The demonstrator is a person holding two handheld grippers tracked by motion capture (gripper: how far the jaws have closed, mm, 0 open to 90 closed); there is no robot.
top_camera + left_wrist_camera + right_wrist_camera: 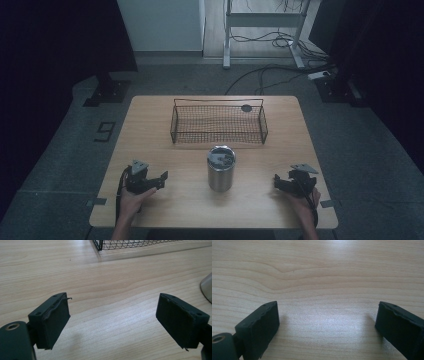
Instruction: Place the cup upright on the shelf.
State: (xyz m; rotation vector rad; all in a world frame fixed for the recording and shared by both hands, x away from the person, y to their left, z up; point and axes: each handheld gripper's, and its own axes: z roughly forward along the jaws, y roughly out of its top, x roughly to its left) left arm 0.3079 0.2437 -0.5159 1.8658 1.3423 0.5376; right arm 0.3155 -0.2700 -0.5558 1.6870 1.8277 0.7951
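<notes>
High view: steel tumbler (221, 168) stands upright mid-table, a bit toward the near edge, lid on. Left gripper (159, 179) near the near-left corner, right gripper (278, 182) near the near-right corner, both well apart from the tumbler with bare table (150, 125) between. Wire basket (218, 121) sits by the far edge, behind the tumbler.

Left gripper view: jaws spread wide, nothing held; tumbler base (207, 286) at the right edge, basket corner (120, 243) at the top.

Right gripper view: jaws spread wide, bare wood ahead.
</notes>
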